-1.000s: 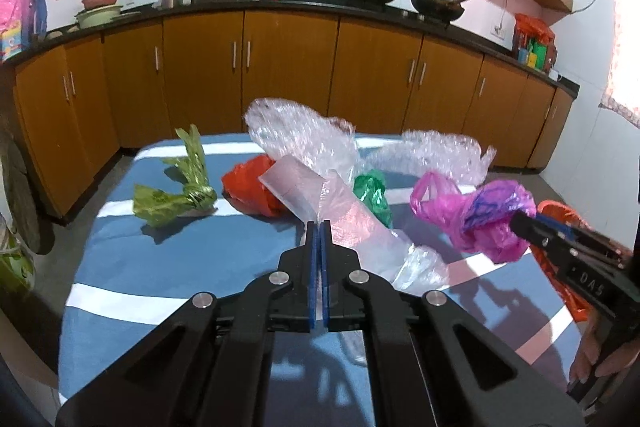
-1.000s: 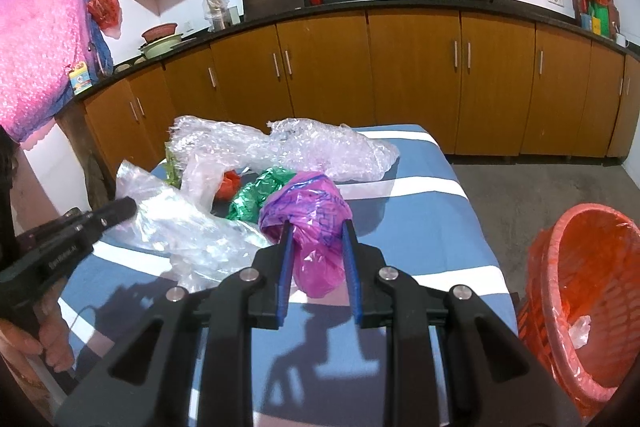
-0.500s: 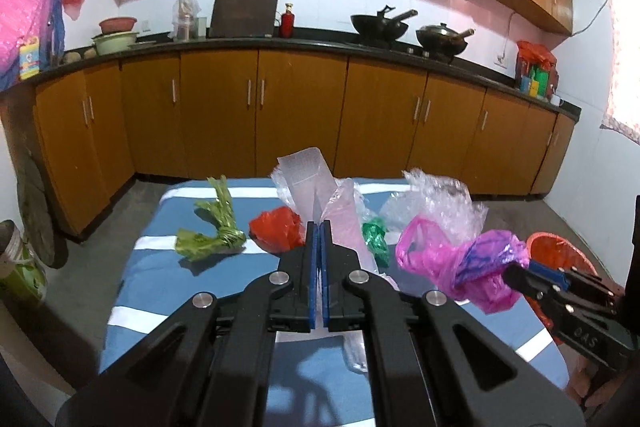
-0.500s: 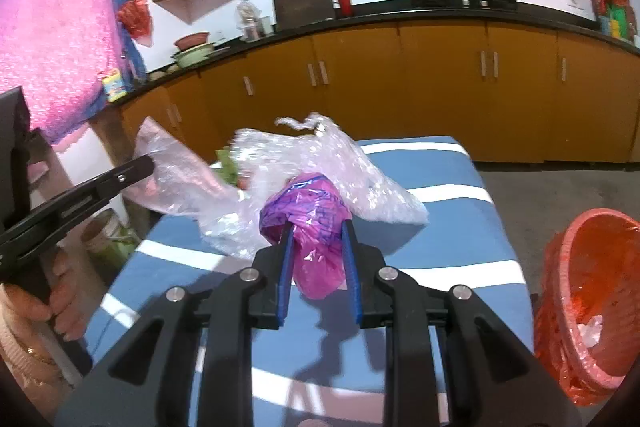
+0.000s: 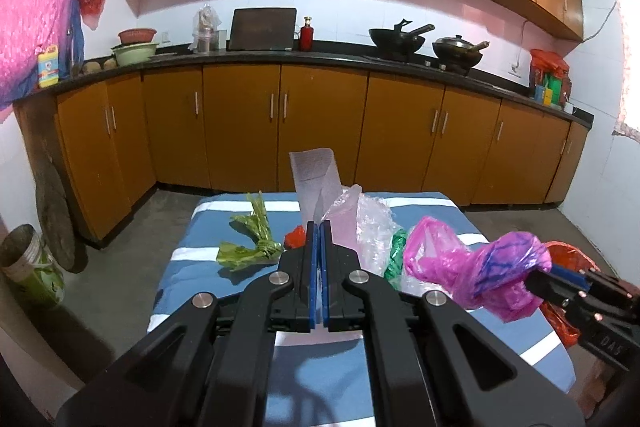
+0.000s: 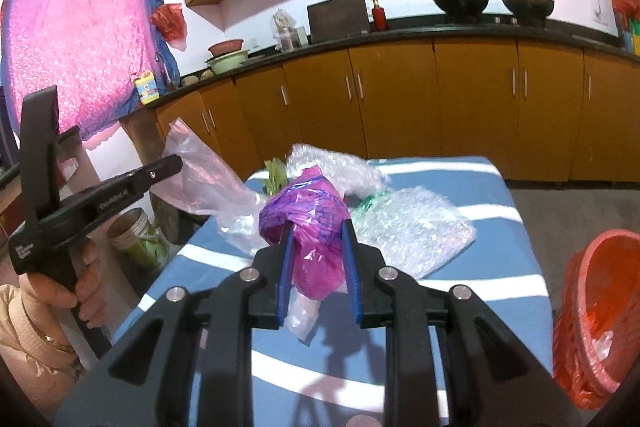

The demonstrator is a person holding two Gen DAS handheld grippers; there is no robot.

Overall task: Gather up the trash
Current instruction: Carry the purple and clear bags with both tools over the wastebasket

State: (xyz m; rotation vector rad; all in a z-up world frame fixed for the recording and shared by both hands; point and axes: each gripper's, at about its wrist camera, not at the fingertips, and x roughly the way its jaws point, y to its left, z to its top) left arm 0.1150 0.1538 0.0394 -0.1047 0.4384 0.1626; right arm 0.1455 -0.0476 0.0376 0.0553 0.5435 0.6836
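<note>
Pink bag: a crumpled magenta plastic bag with blue markings (image 6: 303, 215), lifted clear of the blue and white striped tabletop (image 6: 440, 287), above its middle.
Right gripper (image 6: 316, 239): jaws narrowed onto the pink bag, which bulges between and over them; a loose tail hangs below.
Clear bag: a thin transparent plastic bag (image 5: 320, 183), raised over the middle of the tabletop's near half; its lower end may trail on the surface, hard to tell.
Left gripper (image 5: 319, 239): jaws fully closed, pinching the clear film.
Bin: an orange-red mesh plastic basket lined with a red bag (image 6: 596, 311), on the floor just off the tabletop's right edge.
Left on the tabletop: a sheet of bubble wrap (image 6: 412, 227) near the right edge, a knotted green plastic bag (image 5: 248, 247) towards the far left corner, a small red plastic bag (image 5: 296, 237) and a green one (image 5: 394, 251) near the middle.
Doing the step well: probably carry the pink bag rightwards over the basket's rim before letting go, keeping the grip firm so slippery film does not slide out; lift the clear bag high enough that its tail drags nothing along.
</note>
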